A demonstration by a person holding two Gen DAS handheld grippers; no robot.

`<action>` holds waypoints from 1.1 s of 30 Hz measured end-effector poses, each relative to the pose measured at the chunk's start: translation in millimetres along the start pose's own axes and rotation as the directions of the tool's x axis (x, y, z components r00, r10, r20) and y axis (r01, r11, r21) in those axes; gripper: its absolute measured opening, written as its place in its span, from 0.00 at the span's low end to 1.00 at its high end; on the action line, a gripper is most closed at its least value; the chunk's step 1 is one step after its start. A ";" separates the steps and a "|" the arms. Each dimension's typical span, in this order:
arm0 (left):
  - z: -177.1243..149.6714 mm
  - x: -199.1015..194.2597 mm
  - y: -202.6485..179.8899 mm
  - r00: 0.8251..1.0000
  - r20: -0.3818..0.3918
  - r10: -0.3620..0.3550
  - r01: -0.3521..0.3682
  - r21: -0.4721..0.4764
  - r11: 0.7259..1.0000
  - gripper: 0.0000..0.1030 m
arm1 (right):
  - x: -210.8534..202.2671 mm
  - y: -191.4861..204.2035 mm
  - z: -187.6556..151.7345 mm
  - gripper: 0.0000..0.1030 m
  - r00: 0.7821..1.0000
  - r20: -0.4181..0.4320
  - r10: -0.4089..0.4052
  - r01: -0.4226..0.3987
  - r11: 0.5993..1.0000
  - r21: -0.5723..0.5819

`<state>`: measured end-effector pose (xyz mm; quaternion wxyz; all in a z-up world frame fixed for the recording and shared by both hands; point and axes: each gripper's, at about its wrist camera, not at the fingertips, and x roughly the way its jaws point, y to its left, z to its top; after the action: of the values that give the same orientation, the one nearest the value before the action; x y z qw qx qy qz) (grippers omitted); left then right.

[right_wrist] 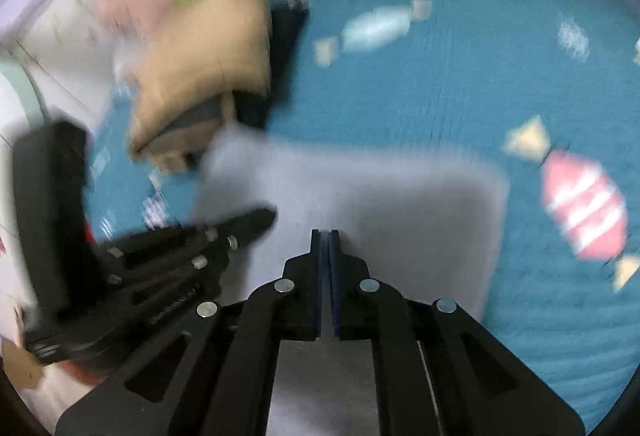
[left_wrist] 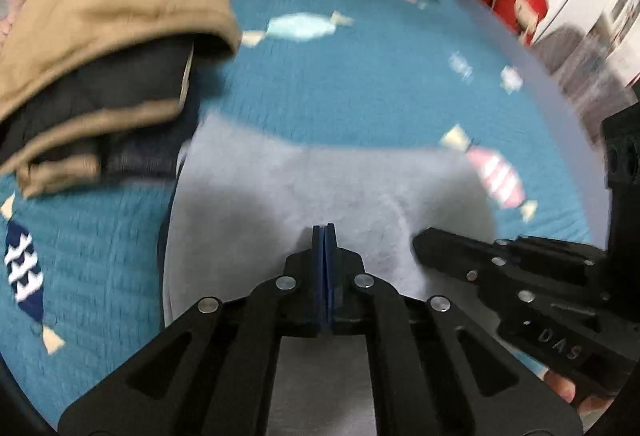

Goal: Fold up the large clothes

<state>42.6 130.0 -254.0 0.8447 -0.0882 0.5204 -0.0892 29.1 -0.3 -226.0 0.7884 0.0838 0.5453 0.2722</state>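
Soft grey garment [left_wrist: 280, 187] (rounded folds) on quilted teal bedspread [left_wrist: 360, 83].

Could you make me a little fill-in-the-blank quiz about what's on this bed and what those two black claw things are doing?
1. The bedspread is blue and printed with ____.
2. The jaws of the left gripper and the right gripper are both ____.
3. Both grippers are over a folded ____ garment.
4. In the pile beside it, the top piece is ____ in colour.

Missing words: fish; shut; grey; tan
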 end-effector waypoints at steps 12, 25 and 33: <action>-38.0 -68.1 19.3 0.999 0.024 -0.038 0.039 -0.059 0.997 0.03 | -73.8 5.8 -39.6 0.06 0.990 -0.039 0.135 -0.133 0.990 0.056; -103.0 -70.4 -1.8 0.985 -0.158 -0.064 0.064 -0.001 0.998 0.03 | -70.1 9.6 -105.2 0.04 0.942 -0.296 0.159 -0.127 0.984 0.123; -123.5 -60.6 -4.3 0.974 -0.222 0.045 -0.035 0.050 0.998 0.03 | -39.5 22.1 -120.7 0.00 0.908 -0.398 0.128 -0.132 0.991 0.018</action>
<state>-95.0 133.6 -255.4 0.7844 -0.0478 0.6113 -0.0934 -97.9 -22.3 -231.5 0.6412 0.0591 0.6863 0.3381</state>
